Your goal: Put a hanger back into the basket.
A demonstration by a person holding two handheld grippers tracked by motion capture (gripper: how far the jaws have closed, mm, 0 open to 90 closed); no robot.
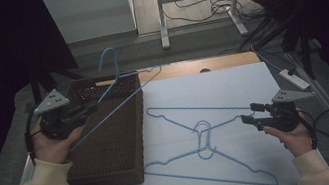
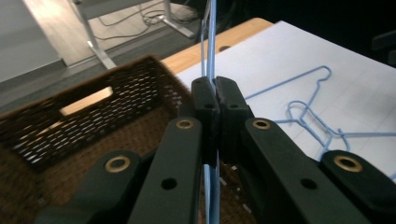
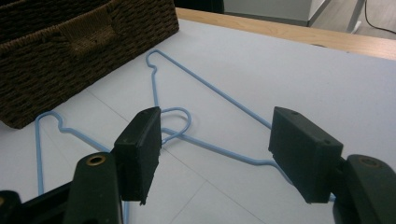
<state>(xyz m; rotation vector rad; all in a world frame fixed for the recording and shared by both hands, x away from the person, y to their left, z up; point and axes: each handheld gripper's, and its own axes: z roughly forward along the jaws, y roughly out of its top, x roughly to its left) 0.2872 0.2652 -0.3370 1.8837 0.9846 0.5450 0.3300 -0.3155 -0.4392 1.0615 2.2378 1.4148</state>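
The left gripper view shows left tongs (image 2: 215, 93) clamping a thin blue wire hanger (image 2: 211, 37) above the woven basket (image 2: 93, 116); right tongs (image 3: 215, 154) gape wide over two hangers (image 3: 210, 93).

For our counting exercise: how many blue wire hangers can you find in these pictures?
3. One hanger is clamped in the left gripper above the wicker basket. Two lie on the white table, hooks overlapping: the far hanger and the near hanger. None seem hidden.
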